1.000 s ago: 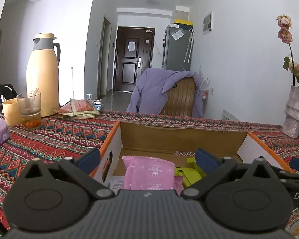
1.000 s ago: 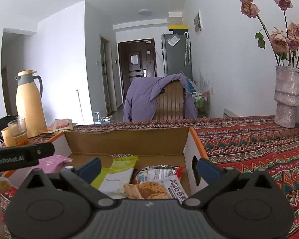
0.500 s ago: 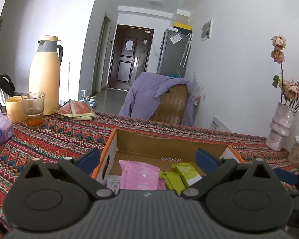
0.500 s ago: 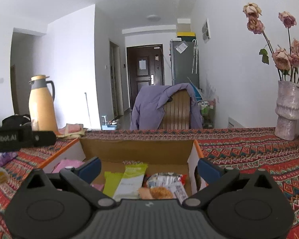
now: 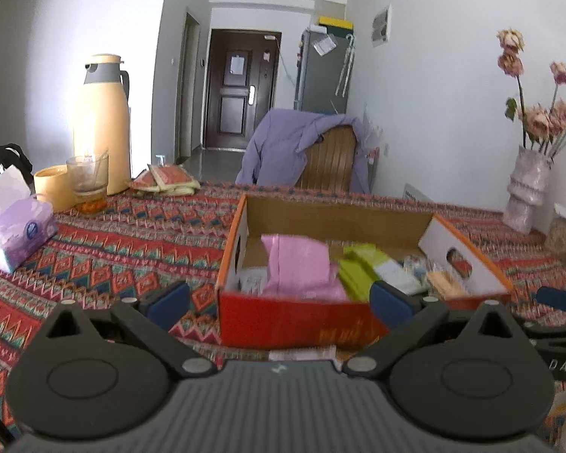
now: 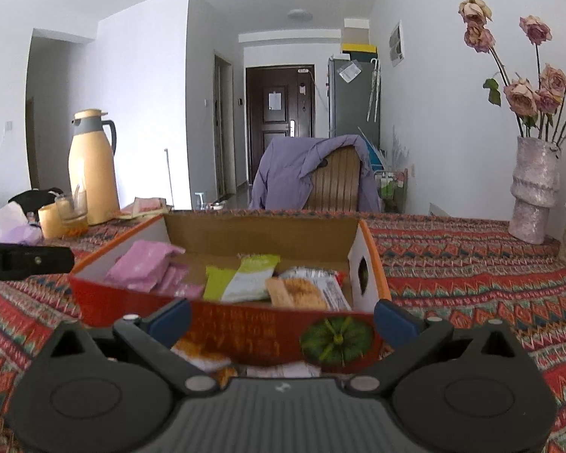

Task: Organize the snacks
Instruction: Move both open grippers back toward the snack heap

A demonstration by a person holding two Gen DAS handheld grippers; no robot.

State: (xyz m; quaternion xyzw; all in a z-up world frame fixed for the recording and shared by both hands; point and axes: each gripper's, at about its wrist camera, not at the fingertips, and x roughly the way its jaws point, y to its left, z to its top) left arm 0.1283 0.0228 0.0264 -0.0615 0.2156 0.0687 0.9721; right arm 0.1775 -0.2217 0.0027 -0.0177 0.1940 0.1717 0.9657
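Nearest the lens in each wrist view, the left gripper (image 5: 279, 298) and the right gripper (image 6: 281, 317) are empty, their blue-padded fingers spread wide apart, both held on the near side of the cardboard box (image 6: 245, 324) that stands on the patterned tablecloth (image 5: 105, 249). A few loose packets (image 6: 203, 355) lie on the cloth just before the box's red front wall, between the right gripper's fingers; their kind is too blurred to tell. Inside the box, snacks lie in groups: pink packets (image 5: 298, 268) at the left, green packets (image 6: 241, 277) in the middle, a biscuit pack (image 6: 302, 290) at the right. Judged step: most snacks are already boxed, and the hands are positioned to collect what remains outside. The next move probably calls for lowering one gripper onto a loose packet, clamping its thin edge, and lifting it over the front wall. Farther off stand a tissue pack (image 5: 15, 226), a glass (image 5: 88, 181), a thermos (image 5: 102, 124) and a vase of dried roses (image 6: 534, 188).
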